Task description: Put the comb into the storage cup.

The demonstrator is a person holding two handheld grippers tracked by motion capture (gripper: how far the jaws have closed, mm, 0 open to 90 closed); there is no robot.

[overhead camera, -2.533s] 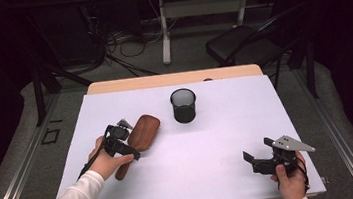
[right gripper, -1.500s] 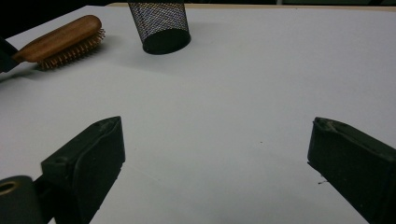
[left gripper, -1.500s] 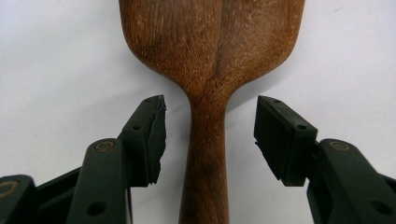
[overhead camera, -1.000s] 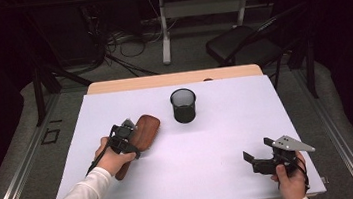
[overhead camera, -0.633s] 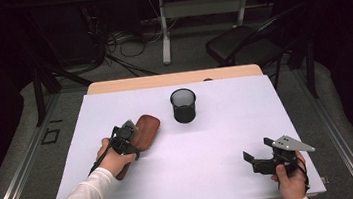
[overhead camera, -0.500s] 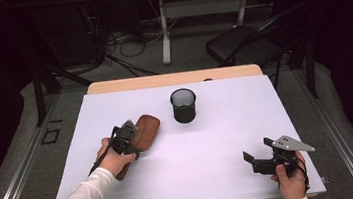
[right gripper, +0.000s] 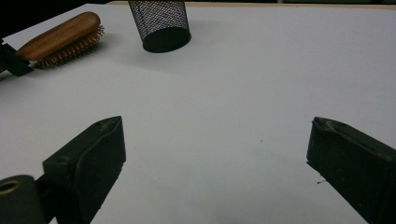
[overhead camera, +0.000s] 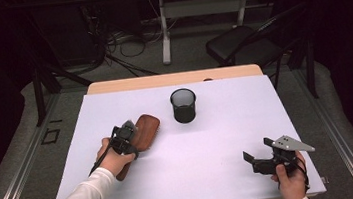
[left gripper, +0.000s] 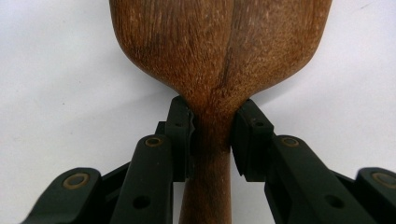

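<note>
A wooden hairbrush (overhead camera: pixel 148 127) lies bristles down on the white table (overhead camera: pixel 205 151), left of centre. My left gripper (overhead camera: pixel 126 136) reaches along its handle. In the left gripper view the brush's broad back (left gripper: pixel 219 46) narrows to a neck, and the left gripper (left gripper: pixel 212 135) has just been closing its jaws there. Both pads (left gripper: pixel 183 135) now touch the wood. My right gripper (overhead camera: pixel 250 159) rests at the table's front right, held by a hand. Its jaws stand wide apart with nothing between them (right gripper: pixel 215 140). The right gripper view shows the hairbrush (right gripper: pixel 60 35) at its far left.
A black mesh cup (overhead camera: pixel 184 106) stands upright just right of the brush head, toward the table's far side, and the mesh cup (right gripper: pixel 161 23) is also ahead of the right gripper. A chair (overhead camera: pixel 244 46) and cables lie on the floor beyond the table.
Since the earliest frame my left gripper has slid a little toward the brush head and settled on the handle. The right hand and the mesh cup have stayed put.
</note>
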